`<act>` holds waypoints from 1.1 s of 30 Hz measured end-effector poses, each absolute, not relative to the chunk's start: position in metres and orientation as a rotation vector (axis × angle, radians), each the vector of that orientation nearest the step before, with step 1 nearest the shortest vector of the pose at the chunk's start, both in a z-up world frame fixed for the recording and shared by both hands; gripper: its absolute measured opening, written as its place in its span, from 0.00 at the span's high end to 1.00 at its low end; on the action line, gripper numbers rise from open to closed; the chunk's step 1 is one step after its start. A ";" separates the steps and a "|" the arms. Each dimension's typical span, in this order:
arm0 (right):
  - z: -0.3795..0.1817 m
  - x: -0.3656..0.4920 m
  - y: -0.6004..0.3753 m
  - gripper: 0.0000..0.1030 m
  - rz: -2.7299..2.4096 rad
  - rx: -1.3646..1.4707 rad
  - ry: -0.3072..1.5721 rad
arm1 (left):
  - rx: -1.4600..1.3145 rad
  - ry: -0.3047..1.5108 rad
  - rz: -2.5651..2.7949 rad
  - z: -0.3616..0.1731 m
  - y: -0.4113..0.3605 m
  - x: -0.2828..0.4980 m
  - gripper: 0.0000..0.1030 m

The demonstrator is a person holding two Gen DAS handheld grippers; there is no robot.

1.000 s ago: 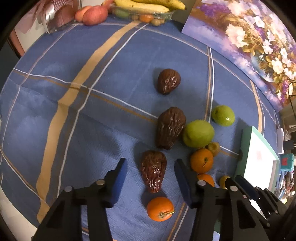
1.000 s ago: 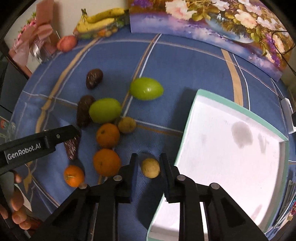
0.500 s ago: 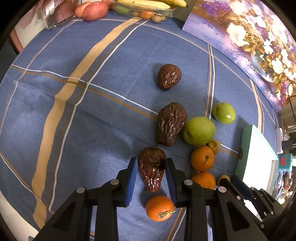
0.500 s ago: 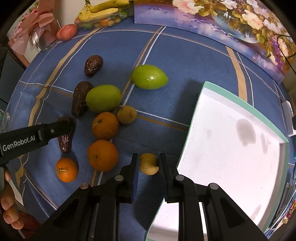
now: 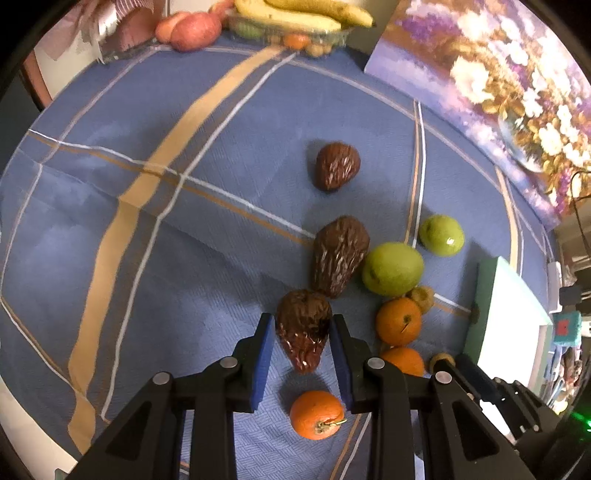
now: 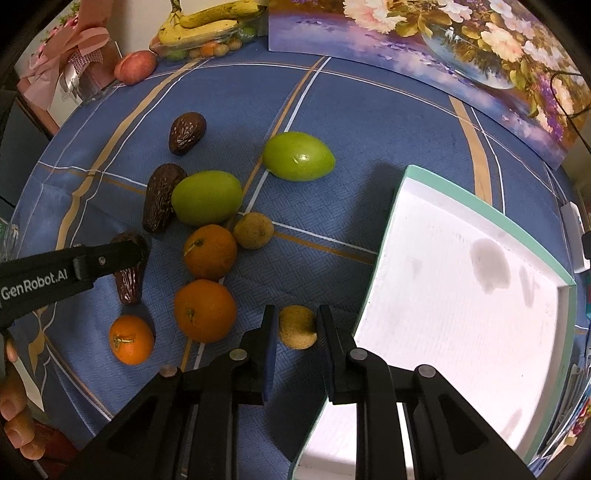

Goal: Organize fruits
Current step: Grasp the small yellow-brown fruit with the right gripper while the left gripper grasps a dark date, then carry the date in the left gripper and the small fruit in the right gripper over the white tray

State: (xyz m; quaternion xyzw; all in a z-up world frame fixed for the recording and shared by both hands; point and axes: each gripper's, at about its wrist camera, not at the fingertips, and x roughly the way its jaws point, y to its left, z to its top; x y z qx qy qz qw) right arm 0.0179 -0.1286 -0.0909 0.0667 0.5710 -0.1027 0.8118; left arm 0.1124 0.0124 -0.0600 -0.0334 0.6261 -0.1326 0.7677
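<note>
Clamping a wrinkled date (image 5: 303, 328), the left hand-held gripper (image 5: 303, 343) hovers.

Table covered by a blue plaid tablecloth (image 6: 351, 122). Resting directly on the cloth: three wrinkled brown dates (image 6: 186, 133), two green fruits (image 6: 298, 156), three oranges (image 6: 209, 252), two small tan fruits (image 6: 253, 230), a white tray with green rim (image 6: 480, 201), a red apple (image 6: 135, 67), a banana-topped fruit pack (image 6: 207, 31), a floral painting (image 6: 443, 44) along the far edge
</note>
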 end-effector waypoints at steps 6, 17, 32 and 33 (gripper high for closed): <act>-0.069 0.011 -0.133 0.80 -0.198 0.175 1.152 | -0.077 1.279 -0.320 -0.033 0.011 0.106 0.74; -0.036 -0.005 -0.149 0.80 -0.209 0.219 1.057 | -0.148 1.254 -0.345 -0.022 0.026 0.116 0.73; -0.044 -0.009 -0.158 0.80 -0.222 0.262 1.081 | -0.266 1.329 -0.280 -0.081 0.038 0.143 0.50; -0.045 -0.009 -0.157 0.80 -0.222 0.262 1.083 | -0.289 1.331 -0.287 -0.082 0.039 0.144 0.51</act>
